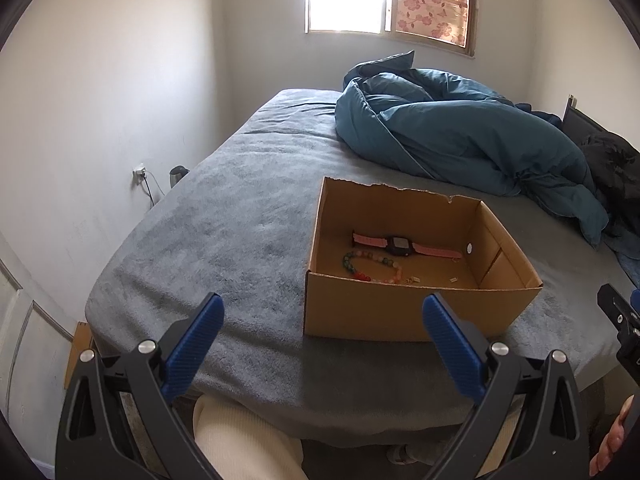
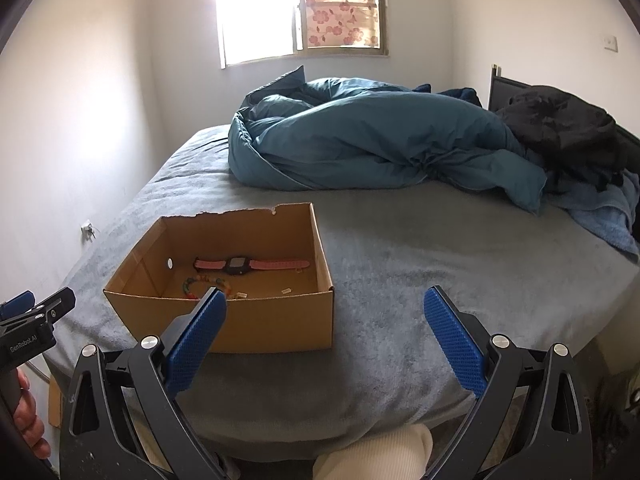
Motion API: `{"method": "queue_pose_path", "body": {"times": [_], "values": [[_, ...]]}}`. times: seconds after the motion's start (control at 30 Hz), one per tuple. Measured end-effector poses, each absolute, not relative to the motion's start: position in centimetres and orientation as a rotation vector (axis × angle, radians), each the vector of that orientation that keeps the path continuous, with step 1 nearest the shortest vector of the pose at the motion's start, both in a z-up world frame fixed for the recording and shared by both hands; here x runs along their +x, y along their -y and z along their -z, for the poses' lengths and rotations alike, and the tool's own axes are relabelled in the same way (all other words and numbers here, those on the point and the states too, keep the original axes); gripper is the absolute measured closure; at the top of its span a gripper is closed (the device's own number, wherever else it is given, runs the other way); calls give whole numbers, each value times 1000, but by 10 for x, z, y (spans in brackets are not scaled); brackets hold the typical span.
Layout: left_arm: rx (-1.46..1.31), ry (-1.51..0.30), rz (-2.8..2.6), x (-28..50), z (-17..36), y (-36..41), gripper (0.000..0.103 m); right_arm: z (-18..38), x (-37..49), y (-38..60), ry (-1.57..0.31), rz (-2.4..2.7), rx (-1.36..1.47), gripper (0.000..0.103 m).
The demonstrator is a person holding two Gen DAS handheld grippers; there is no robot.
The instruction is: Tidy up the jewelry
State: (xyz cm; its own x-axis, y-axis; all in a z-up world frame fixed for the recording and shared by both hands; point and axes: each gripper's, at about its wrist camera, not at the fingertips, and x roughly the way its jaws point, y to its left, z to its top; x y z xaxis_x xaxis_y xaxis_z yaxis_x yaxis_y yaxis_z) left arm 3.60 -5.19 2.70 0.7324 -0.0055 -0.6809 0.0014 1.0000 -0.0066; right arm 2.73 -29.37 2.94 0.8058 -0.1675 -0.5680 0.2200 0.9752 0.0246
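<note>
An open cardboard box [image 1: 400,312] [image 2: 280,324] sits on the grey bed. Inside lie a pink-strapped watch [image 1: 400,245] [image 2: 240,266], a beaded bracelet [image 1: 372,270] [image 2: 200,282] in front of it, and a few tiny pieces [image 1: 452,279] [image 2: 286,290] on the box floor. My left gripper [image 1: 322,312] is open, held before the box's near-left side with nothing between its fingers. My right gripper [image 2: 324,308] is open too, to the right of the box's front corner, and empty. Each gripper shows at the edge of the other's view.
A rumpled teal duvet [image 1: 460,140] [image 2: 360,144] lies across the far half of the bed, with dark clothes [image 2: 560,128] at the right. A wall with a socket [image 1: 139,170] runs along the left. The person's cream-clad knees [image 1: 240,440] [image 2: 380,456] are below the bed edge.
</note>
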Motion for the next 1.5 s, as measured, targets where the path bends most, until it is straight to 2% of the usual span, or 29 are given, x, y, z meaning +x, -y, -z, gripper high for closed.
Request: {"method": "queue_pose_path", "body": {"times": [1.5], "values": [[1, -738, -13, 36, -29, 44, 6, -30, 25, 296, -594, 216, 92, 8]]}}
